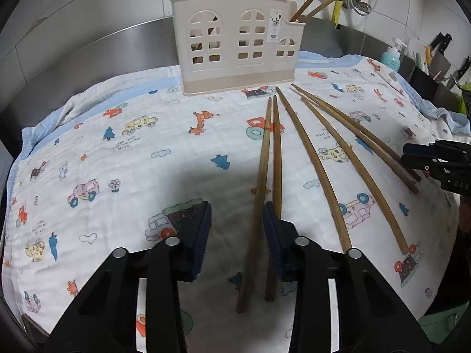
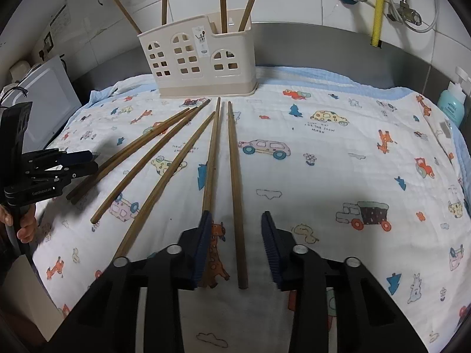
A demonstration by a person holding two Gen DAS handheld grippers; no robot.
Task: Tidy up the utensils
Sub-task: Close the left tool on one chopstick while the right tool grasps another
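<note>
Both tools, left (image 1: 237,229) and right (image 2: 236,241), hang part-spread astride a chopstick (image 1: 256,206) each, gripping nothing yet; next: pinch, lift, drop into the holder (image 1: 237,44).

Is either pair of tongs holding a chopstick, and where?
Neither. Left tongs and right tongs each straddle a chopstick near its thick end, pads apart.

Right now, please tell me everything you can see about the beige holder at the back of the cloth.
The holder looks like beige plastic, shaped like a little house with arched window cut-outs and a darker base band. A small label sits on its front. It stands upright on the printed cloth, near the steel back wall. It has a tall part and a lower part at one end; brown chopsticks stand in both. No gripper touches it.
</note>
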